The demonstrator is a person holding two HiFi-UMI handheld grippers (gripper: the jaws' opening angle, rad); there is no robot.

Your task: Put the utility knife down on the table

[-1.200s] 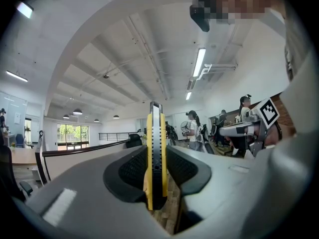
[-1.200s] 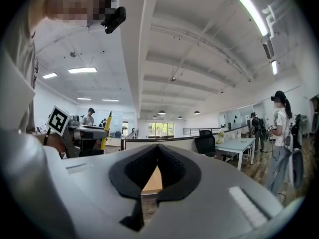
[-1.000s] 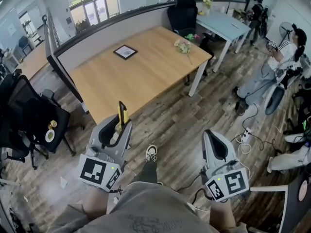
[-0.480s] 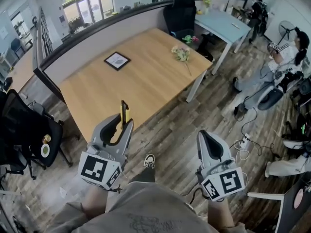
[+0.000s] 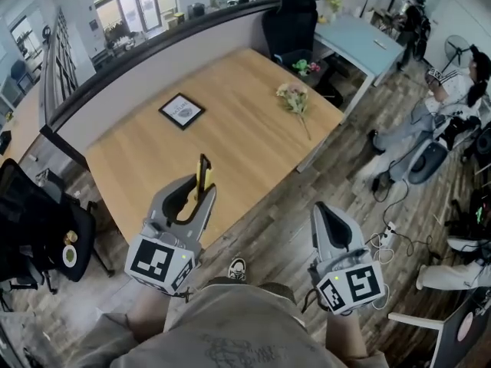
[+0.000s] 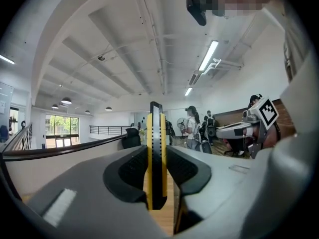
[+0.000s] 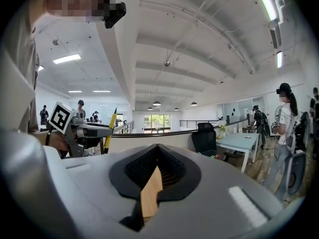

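Head view, nearest you: your one shoe (image 5: 238, 267) on the plank floor (image 5: 284, 198), and your two grippers held out about level. Your left gripper (image 5: 201, 195) is clamped on the one utility knife (image 5: 203, 173). The left gripper view shows both jaws pressing the sides of its yellow-and-black body, which stands upright with its tip above the jaws. The knife is in the air at the near edge of the wooden table (image 5: 230, 140), not lying on it. Your right gripper (image 5: 321, 208) holds nothing. In the right gripper view its two jaws meet at the tips, and only a sliver of tabletop shows through the gap behind them.

Two things lie on the table, well apart: one framed picture (image 5: 181, 110) toward the left and one bunch of flowers (image 5: 295, 98) near the right end. One black chair (image 5: 38, 221) stands left of the table. Behind the table is one black office chair (image 5: 290, 18), beside one pale blue table (image 5: 357, 37). Two people are at the right, one nearer (image 5: 453, 90) and one farther back (image 5: 414, 14).
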